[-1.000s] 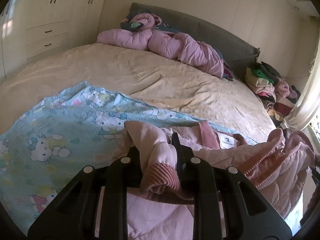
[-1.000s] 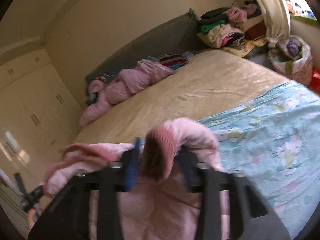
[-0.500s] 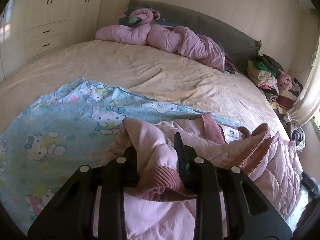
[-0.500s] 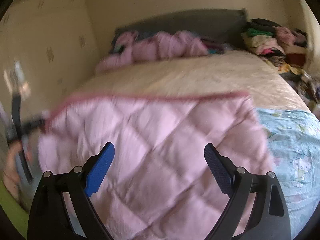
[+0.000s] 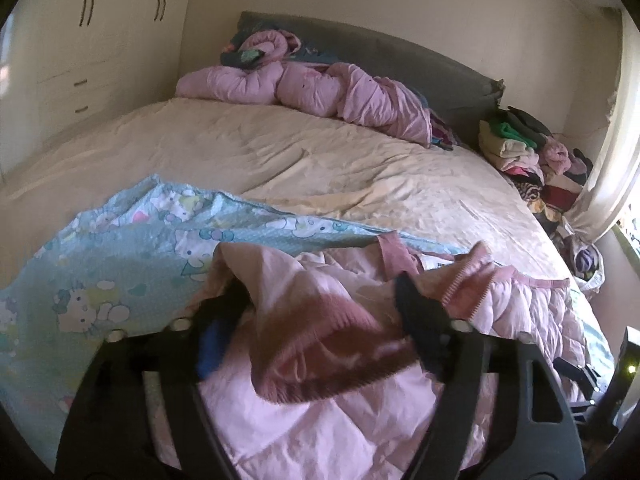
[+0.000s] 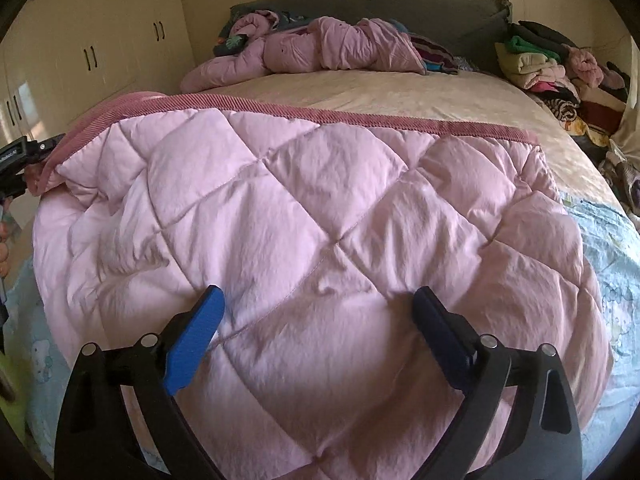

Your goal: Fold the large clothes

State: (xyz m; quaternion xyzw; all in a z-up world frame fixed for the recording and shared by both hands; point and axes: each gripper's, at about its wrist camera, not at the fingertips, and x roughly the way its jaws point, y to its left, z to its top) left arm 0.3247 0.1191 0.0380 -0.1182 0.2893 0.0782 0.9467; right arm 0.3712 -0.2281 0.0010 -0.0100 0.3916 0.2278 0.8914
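Note:
A pale pink quilted jacket (image 6: pixel 340 220) lies spread on the near end of the bed, its darker ribbed hem (image 6: pixel 320 114) running along the far edge. My right gripper (image 6: pixel 316 308) hovers just above the quilted back. Its jaws are opening wide and nothing sits between the blue pads. In the left wrist view the jacket (image 5: pixel 320 420) is bunched up. My left gripper (image 5: pixel 320 308) has its jaws opening, and the ribbed pink cuff (image 5: pixel 320 344) lies loose between the spread fingers, blurred.
A light blue cartoon-cat sheet (image 5: pixel 120 264) lies under the jacket on the cream bedspread (image 5: pixel 320 160). A rolled pink duvet (image 5: pixel 320 88) rests by the grey headboard. Piled clothes (image 5: pixel 528 152) stand at the right, and a cream wardrobe (image 5: pixel 100 40) at the left.
My left jaws, which pinched the ribbed cuff, have spread apart around it. My right gripper let go of its cuff, rolled, and dropped over the now spread jacket.

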